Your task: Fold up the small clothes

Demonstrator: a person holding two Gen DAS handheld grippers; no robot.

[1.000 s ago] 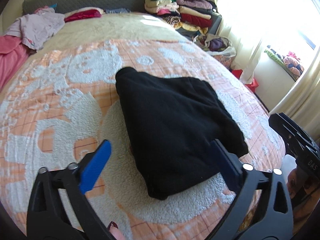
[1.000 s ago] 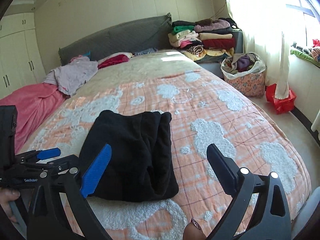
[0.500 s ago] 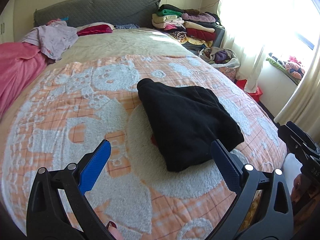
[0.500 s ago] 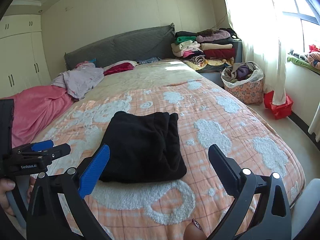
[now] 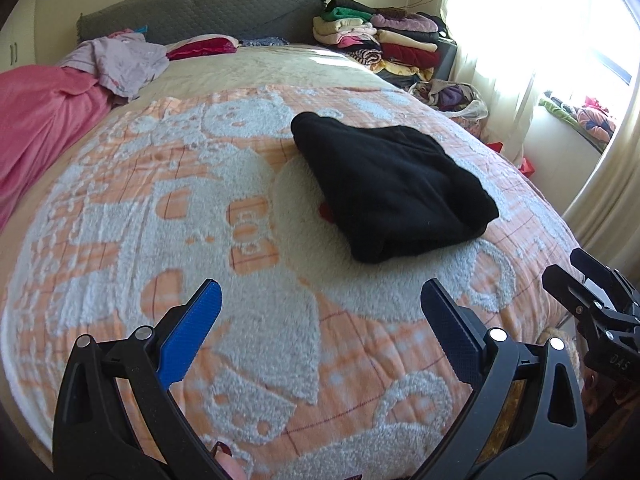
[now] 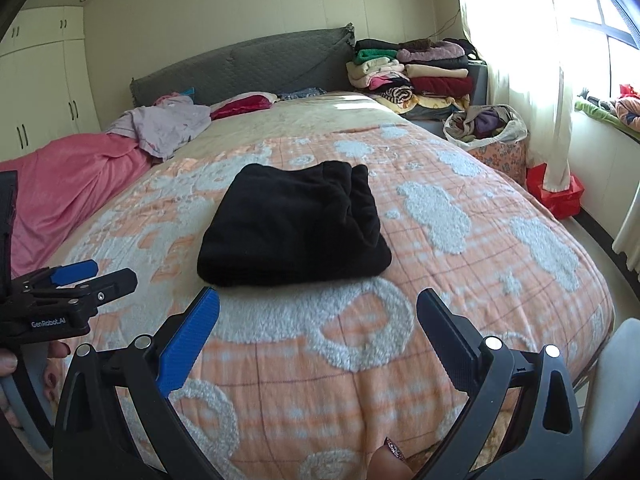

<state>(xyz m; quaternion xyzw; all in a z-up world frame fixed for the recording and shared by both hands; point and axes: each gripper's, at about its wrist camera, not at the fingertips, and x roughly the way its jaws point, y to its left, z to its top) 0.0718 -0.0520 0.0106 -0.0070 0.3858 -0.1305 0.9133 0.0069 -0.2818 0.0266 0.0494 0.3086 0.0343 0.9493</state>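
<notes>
A black fleece garment (image 5: 392,188) lies folded into a compact rectangle on the orange and white blanket (image 5: 168,216); it also shows in the right wrist view (image 6: 292,224). My left gripper (image 5: 320,292) is open and empty, held back from the garment over the near part of the bed. My right gripper (image 6: 318,300) is open and empty, just short of the garment's near edge. The left gripper also shows at the left edge of the right wrist view (image 6: 80,280), and the right gripper at the right edge of the left wrist view (image 5: 592,288).
A pink cover (image 6: 68,188) and a lilac garment (image 6: 168,124) lie at the bed's far left. Stacked folded clothes (image 6: 416,72) stand by the grey headboard (image 6: 248,64). A laundry basket (image 6: 492,132) and a red box (image 6: 556,192) sit on the floor at right.
Both grippers have pulled back from the black garment toward the foot of the bed. The garment lies still and now looks smaller and farther away.
</notes>
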